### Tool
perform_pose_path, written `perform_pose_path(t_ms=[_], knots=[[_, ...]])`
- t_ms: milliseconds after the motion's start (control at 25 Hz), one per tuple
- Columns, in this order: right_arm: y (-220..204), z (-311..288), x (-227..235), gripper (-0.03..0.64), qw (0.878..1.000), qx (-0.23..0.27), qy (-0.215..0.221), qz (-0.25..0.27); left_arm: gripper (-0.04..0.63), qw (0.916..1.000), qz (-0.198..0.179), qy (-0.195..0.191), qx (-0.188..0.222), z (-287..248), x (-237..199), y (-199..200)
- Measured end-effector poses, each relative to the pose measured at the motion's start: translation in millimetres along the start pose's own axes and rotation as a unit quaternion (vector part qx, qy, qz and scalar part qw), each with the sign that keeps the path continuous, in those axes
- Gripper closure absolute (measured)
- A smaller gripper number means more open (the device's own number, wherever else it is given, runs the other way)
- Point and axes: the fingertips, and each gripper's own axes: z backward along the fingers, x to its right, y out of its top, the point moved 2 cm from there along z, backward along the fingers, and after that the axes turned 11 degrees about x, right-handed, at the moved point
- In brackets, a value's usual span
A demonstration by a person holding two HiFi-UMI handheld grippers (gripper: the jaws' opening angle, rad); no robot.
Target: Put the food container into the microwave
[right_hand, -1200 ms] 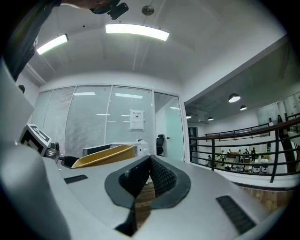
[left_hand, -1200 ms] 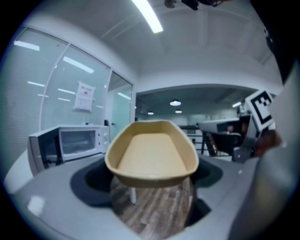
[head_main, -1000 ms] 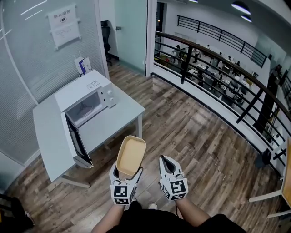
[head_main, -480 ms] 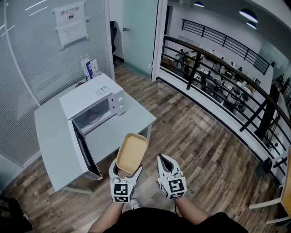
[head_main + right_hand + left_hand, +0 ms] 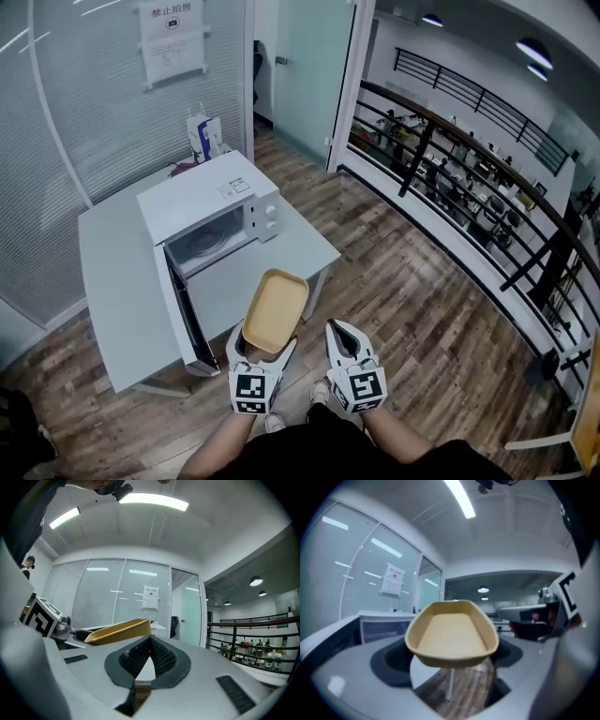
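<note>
Facing open microwave (image 5: 208,202) | I gripped food container (image 5: 275,309) in left hand-held gripper (image 5: 260,352) | right hand-held gripper (image 5: 343,339) clenched empty | judged: keep level, clear door (image 5: 186,317).

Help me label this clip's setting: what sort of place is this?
Probably an office building's upper level: a microwave on a white table beside a glass partition, and a black railing overlooking desks below.
</note>
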Motion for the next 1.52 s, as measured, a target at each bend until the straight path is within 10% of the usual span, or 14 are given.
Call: perform_pose_path(t_ms=[760, 1520], knots=[[-42.1, -157.4, 57.7, 0.612, 0.992, 0.012, 0.117, -0.046, 0.104, 0.9883, -0.009, 0.152, 0.010, -103.5, -66.9, -1.0], [-65.2, -257.0, 73.9, 0.612, 0.967, 0.020, 0.234, -0.099, 0.104, 0.9531, -0.051, 0.297, -0.029, -142.1, -128.3, -24.5]])
